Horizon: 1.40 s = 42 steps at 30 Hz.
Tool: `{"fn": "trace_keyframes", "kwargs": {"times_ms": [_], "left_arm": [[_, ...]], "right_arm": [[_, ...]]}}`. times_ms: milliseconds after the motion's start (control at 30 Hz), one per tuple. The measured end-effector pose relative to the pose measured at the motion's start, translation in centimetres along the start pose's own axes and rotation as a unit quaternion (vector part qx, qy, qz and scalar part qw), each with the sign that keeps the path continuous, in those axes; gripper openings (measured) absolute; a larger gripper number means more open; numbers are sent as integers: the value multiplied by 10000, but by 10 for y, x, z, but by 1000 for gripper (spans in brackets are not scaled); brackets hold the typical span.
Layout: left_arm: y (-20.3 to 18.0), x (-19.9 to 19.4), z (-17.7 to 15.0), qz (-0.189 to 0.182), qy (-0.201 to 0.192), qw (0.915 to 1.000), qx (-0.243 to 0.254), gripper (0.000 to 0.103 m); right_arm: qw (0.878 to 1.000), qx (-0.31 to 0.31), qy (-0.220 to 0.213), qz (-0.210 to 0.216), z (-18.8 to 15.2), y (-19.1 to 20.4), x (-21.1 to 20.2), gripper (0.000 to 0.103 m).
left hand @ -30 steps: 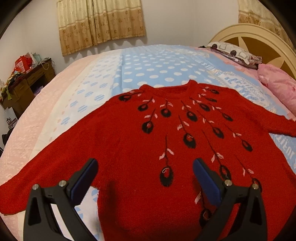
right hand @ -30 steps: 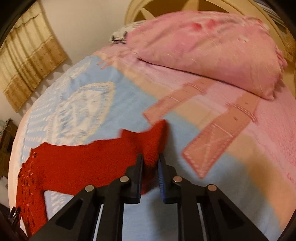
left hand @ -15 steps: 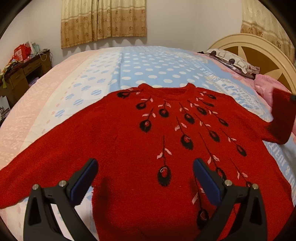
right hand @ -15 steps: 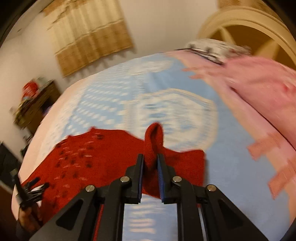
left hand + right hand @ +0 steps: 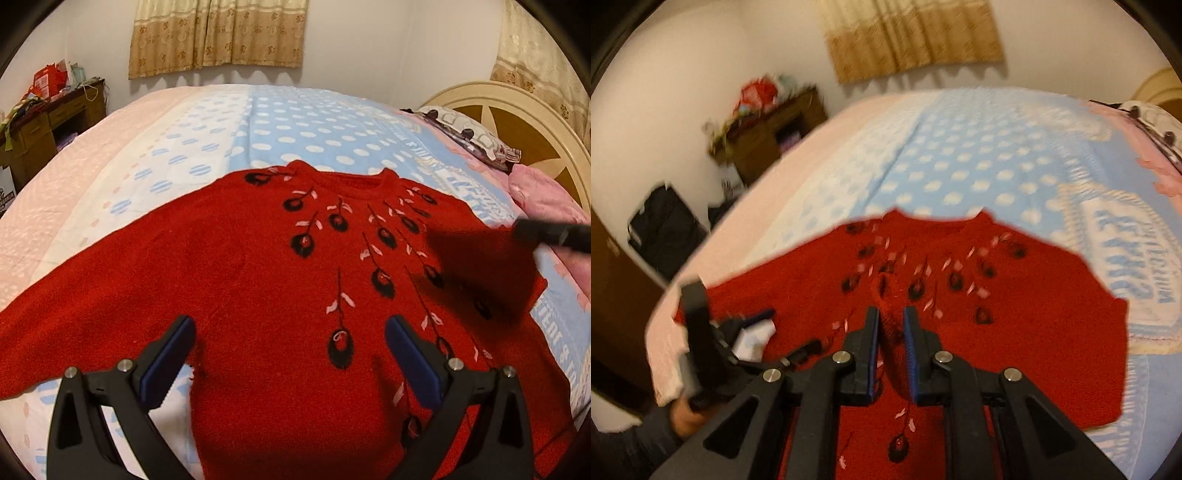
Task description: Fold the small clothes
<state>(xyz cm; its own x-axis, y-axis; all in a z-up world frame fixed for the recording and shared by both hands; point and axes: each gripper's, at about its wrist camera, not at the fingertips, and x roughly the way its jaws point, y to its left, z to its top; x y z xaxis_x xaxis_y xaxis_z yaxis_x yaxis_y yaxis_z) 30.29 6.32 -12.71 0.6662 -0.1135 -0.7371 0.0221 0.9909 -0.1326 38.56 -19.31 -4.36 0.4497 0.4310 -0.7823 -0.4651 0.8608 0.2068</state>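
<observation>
A wide bed (image 5: 110, 155) was covered with a quilted spread of pale pink, white and blue panels dotted with white spots, with a lettered blue patch toward the headboard side (image 5: 1130, 236). A red knitted sweater with black and pink feather motifs (image 5: 258, 280) was laid flat on the spread, front up, neckline away from the camera. A pink pillow (image 5: 543, 195) and a black-and-white patterned pillow (image 5: 469, 136) were set against the cream arched headboard (image 5: 524, 122).

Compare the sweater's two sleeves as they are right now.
The left sleeve lies flat, stretched out across the bed; the right sleeve is lifted and folded in over the sweater's chest. The left tool hangs open, touching neither; the right tool pinches the right one. Both are plain red knit.
</observation>
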Motion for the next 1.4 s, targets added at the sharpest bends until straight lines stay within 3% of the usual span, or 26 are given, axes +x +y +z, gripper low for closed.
{"fn": "trace_keyframes", "kwargs": {"times_ms": [133, 267, 333, 567, 633, 800, 933, 1033, 1100, 1133, 1167, 1400], "left_arm": [[-6, -11, 2, -48, 10, 9997, 223, 103], [-19, -17, 10, -222, 206, 9986, 445, 103], [-29, -19, 15, -259, 206, 9977, 586, 103], [-68, -3, 15, -228, 450, 9941, 963, 103], [-77, 1, 14, -242, 501, 9929, 1052, 103], [-99, 20, 11, -211, 741, 9880, 1338, 103], [-97, 45, 12, -422, 1140, 9844, 1270, 103], [-92, 55, 15, -847, 1264, 9818, 1136, 85], [-97, 52, 19, -956, 1215, 9807, 1197, 54], [-97, 50, 21, -1131, 1248, 9790, 1153, 27], [-96, 47, 23, -1358, 1298, 9766, 1051, 13], [-81, -12, 38, -1609, 769, 9763, 1228, 12]], "right_arm": [[9996, -226, 136, -118, -22, -6, -4, 15], [9992, -367, -86, -120, -38, -20, -37, 18], [9992, -291, -128, -230, -44, -26, -47, 31], [9990, 42, 118, -437, -63, -60, -49, 33], [9991, -50, -184, -385, -69, -69, -61, 41], [9987, -64, -484, -122, -80, -78, -79, 96], [9976, 3, -646, 235, -88, -76, -85, 97], [9972, -62, -747, 34, -94, -71, -93, 97], [9973, 22, -719, -179, -98, -73, -94, 97], [9974, 95, -692, -153, -100, -75, -94, 97], [9976, 160, -670, -94, -101, -78, -94, 97], [9957, 573, -652, -314, -114, -99, -97, 97]]}}
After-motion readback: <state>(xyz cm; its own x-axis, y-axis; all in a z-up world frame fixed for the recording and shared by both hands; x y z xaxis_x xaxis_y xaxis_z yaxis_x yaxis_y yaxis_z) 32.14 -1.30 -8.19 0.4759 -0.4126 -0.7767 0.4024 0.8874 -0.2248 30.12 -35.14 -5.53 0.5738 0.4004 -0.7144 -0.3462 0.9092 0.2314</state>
